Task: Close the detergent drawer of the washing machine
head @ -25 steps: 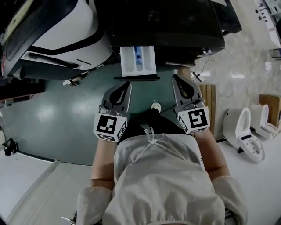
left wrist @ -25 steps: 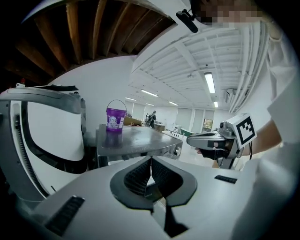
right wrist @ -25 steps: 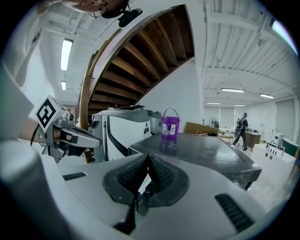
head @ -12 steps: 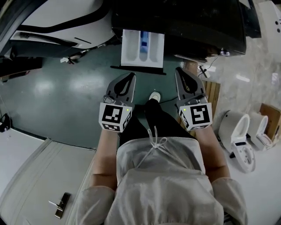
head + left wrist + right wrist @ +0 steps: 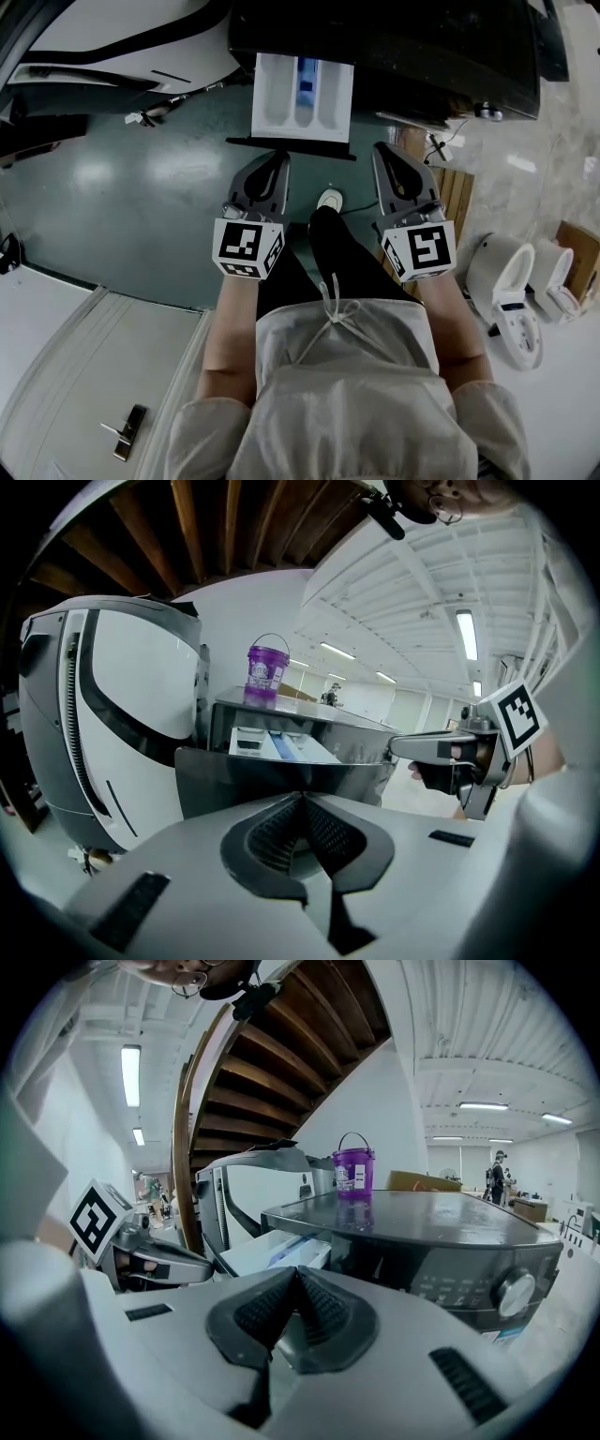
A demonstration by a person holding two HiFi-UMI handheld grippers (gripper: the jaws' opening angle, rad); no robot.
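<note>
The detergent drawer (image 5: 302, 97) stands pulled out of the dark washing machine (image 5: 394, 37), white inside with a blue compartment; its dark front panel (image 5: 292, 147) faces me. Both grippers are held side by side just short of that panel, touching nothing. My left gripper (image 5: 277, 161) is shut and empty, a little below the panel's left half. My right gripper (image 5: 380, 153) is shut and empty, below the drawer's right corner. In the left gripper view the drawer front (image 5: 281, 778) fills the middle. In the right gripper view the drawer (image 5: 274, 1251) sticks out at left.
A white appliance (image 5: 122, 37) stands left of the washer. A purple bucket (image 5: 353, 1172) sits on the washer's top. A wooden staircase (image 5: 272, 1063) rises behind. White toilets (image 5: 511, 281) stand at right, beside a wooden pallet (image 5: 456, 206). The floor (image 5: 122, 187) is green.
The view has moved closer to the washer, and both grippers sit a little nearer the drawer's front panel. Both stay shut.
</note>
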